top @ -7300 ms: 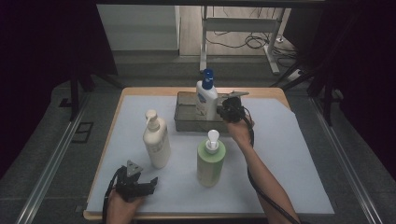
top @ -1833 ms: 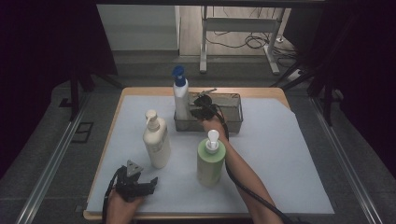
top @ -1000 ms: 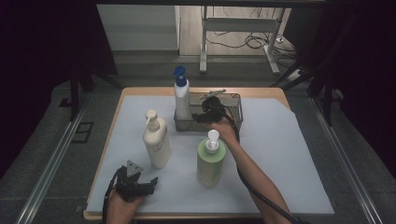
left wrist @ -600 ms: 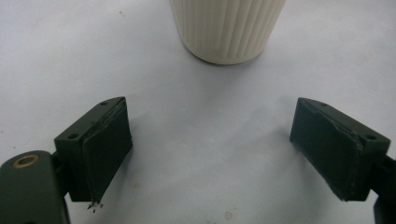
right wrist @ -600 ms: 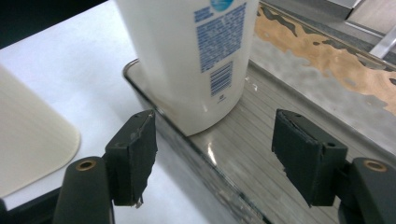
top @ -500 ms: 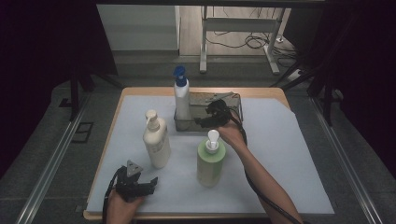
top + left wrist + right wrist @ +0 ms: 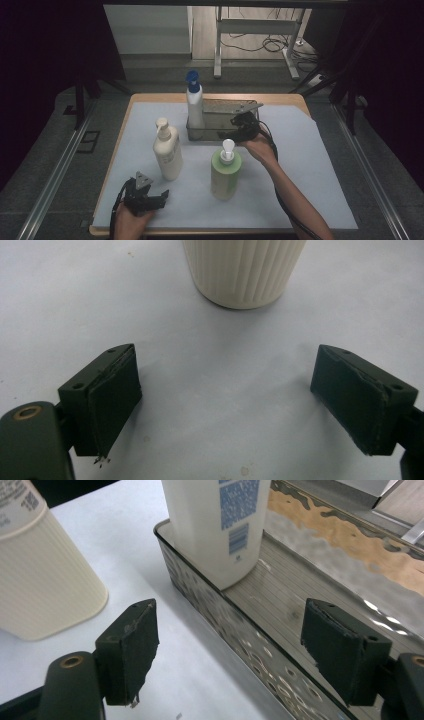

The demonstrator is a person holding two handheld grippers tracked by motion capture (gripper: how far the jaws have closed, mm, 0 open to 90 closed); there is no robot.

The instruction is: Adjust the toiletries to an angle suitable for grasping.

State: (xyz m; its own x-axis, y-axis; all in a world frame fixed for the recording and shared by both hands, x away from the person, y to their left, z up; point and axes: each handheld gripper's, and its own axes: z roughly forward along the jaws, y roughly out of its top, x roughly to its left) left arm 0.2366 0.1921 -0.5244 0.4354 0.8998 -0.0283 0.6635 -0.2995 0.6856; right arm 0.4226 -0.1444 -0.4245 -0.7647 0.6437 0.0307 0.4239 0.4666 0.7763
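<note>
Nearest, at the front edge of the white sheet (image 7: 310, 150): left gripper (image 7: 159, 196), resting low, jaws spread wide, nothing between them, aimed at the foot of the cream pump bottle (image 7: 167, 152) just ahead.

To the right of that, upright on the sheet: green pump bottle (image 7: 225, 172), untouched.

Just beyond it: right gripper (image 7: 239, 125), hovering at the near wall of the metal tray (image 7: 215, 134). Jaws just opened further, standing wide and empty.

Farthest: white bottle with blue cap (image 7: 194, 107), upright in the left end of the tray, free of both grippers, label side toward the right gripper's camera.

Handling, as a judgement: rigid plastic, smooth and probably a little slippery; tall and narrow, so easy to tip. Weight depends on fill, not readable here. Best taken across the flat body at mid-height or lower, squarely on the broad faces, never by the cap or neck. Likely placed already; cream and green bottles probably next.
</note>
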